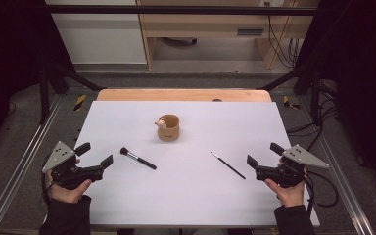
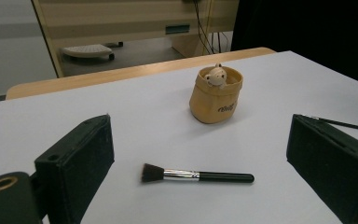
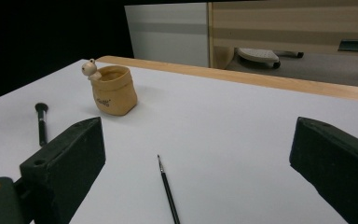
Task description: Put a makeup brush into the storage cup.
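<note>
A tan sack-shaped pot with a small bear figure on its rim stands upright in the middle of the white table. A thick makeup brush with a black handle lies left of centre; a thin black paintbrush lies right of centre. My left gripper hovers open at the left edge, its jaws wide apart with the makeup brush and pot ahead. My right gripper hovers open at the right, with the thin brush lying ahead between its jaws and the pot farther off.
A wooden strip runs along the table's far edge. Black frame posts stand at both sides, with cables on the floor at the right. A wooden desk stands beyond the table.
</note>
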